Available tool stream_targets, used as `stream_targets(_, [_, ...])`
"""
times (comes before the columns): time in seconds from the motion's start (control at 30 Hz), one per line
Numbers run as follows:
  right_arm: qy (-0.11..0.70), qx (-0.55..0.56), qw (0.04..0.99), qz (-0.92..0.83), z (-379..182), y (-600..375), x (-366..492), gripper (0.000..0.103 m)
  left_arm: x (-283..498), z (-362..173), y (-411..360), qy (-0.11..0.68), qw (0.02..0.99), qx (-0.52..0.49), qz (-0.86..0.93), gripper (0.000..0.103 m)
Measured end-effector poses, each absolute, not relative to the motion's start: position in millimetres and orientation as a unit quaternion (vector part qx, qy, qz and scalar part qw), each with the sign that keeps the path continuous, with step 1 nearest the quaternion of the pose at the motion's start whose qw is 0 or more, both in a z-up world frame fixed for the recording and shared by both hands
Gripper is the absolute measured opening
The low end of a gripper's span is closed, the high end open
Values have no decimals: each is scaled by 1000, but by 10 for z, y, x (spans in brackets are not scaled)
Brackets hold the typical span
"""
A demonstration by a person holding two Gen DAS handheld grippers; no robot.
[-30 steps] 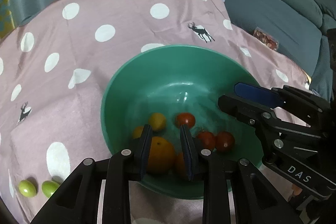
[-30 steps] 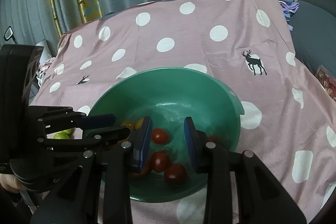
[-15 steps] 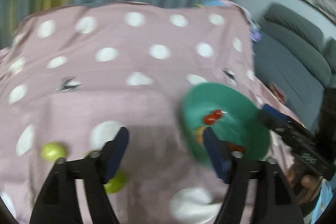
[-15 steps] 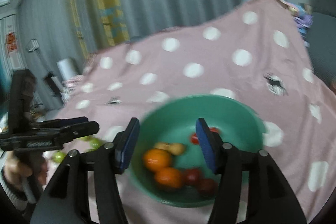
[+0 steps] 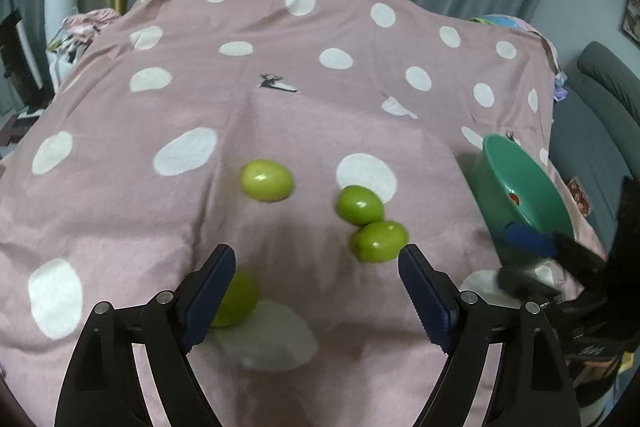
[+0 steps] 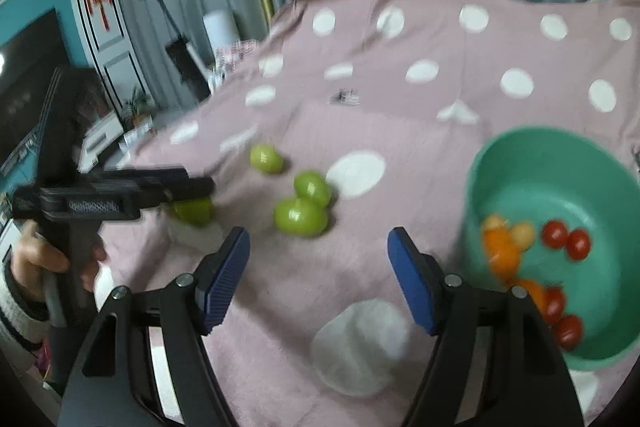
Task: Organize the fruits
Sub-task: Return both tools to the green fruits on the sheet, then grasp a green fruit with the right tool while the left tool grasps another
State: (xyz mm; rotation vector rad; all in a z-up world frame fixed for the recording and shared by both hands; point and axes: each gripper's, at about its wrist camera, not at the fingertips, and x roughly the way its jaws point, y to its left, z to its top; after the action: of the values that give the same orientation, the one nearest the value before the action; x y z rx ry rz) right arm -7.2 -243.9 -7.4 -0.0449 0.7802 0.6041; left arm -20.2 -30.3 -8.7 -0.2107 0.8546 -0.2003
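Several green fruits lie loose on the pink dotted cloth: one far, two touching, and one half hidden behind my left finger. My left gripper hovers over them, its jaws opening, nothing between them. In the right wrist view the same green fruits lie ahead of my right gripper, whose jaws are also opening and hold nothing. The green bowl at the right holds oranges and cherry tomatoes. A hand holds the left gripper at the left.
The bowl sits near the cloth's right edge, with the right gripper just in front of it. A grey sofa stands beyond that edge. Curtains hang behind the table, and a cabinet and clutter stand at the far left.
Both grippers have left the bowl and swung left over the cloth to the green fruits. Their jaws, nearly shut over the bowl, now stand wide apart. The fruit stays in the bowl.
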Motion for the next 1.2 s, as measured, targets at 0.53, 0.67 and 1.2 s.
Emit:
stream_targets(0.53, [440,-16,856,271,-387,-1985,246,72,-298,-178,28,406,896,-125,-129,85])
stream_targets(0.67, [454,-21,854,254,-443,-1864,341,72,-277,-193,60,404,896,-123,-135,85])
stream_targets(1.2, [485,-54,844,222,-606,-1583,540,52,-128,-242,80,409,893,-114,-152,85])
